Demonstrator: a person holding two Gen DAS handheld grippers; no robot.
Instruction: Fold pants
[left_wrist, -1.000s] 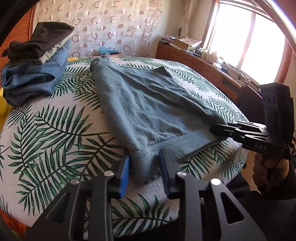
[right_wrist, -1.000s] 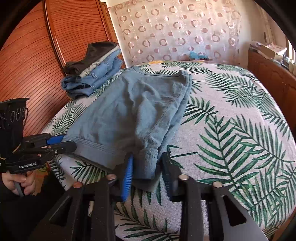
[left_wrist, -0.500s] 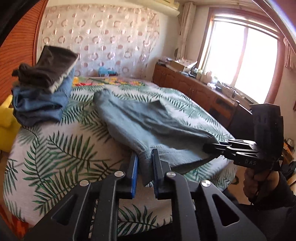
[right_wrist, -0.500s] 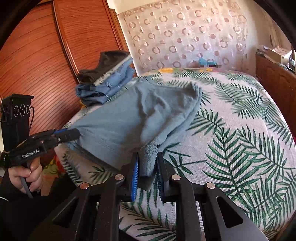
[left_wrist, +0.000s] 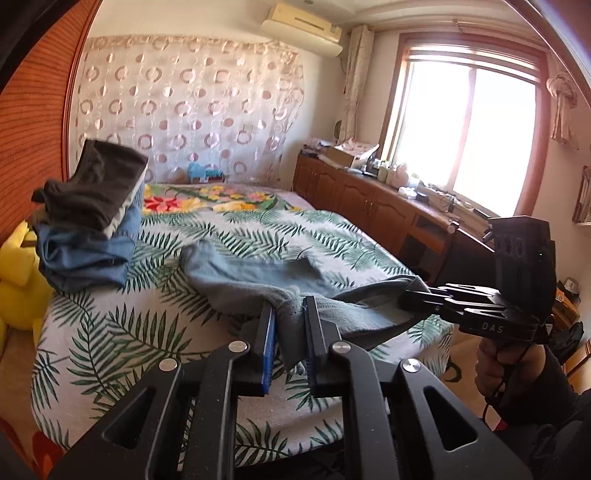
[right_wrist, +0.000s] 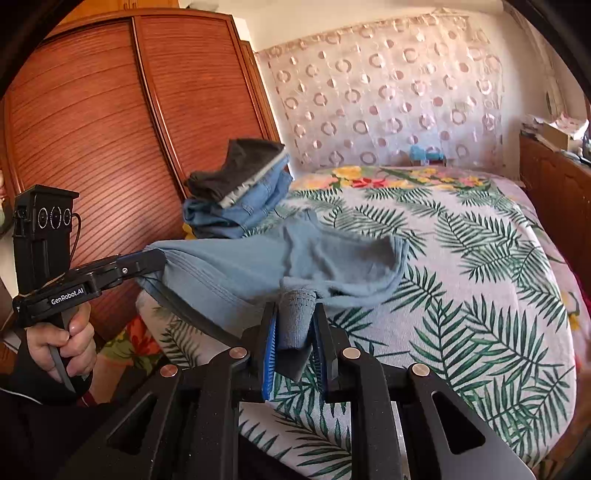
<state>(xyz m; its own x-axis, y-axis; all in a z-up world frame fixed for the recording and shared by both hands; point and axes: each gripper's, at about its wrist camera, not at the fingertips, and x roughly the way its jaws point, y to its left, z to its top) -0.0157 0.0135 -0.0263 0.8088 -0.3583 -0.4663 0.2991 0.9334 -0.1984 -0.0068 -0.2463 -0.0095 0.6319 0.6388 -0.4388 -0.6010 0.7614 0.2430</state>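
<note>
Grey-blue pants (left_wrist: 255, 275) lie on the leaf-print bed, their near end lifted off it. My left gripper (left_wrist: 290, 306) is shut on one corner of the waistband. My right gripper (right_wrist: 295, 314) is shut on the other corner. The waistband hangs stretched between the two grippers above the bed's near edge. The far part of the pants (right_wrist: 332, 254) still rests on the bed. The right gripper also shows in the left wrist view (left_wrist: 406, 295), and the left gripper in the right wrist view (right_wrist: 159, 256).
A stack of folded clothes (left_wrist: 88, 218), dark on top and denim below, sits at the bed's left side (right_wrist: 240, 192). A wooden wardrobe (right_wrist: 110, 129) stands left, a low wooden cabinet (left_wrist: 369, 206) under the window right. A yellow plush (left_wrist: 14, 280) lies beside the bed.
Both grippers closed on the waistband corners and rose, lifting the near end of the pants off the bed. The views tilted up toward the room.
</note>
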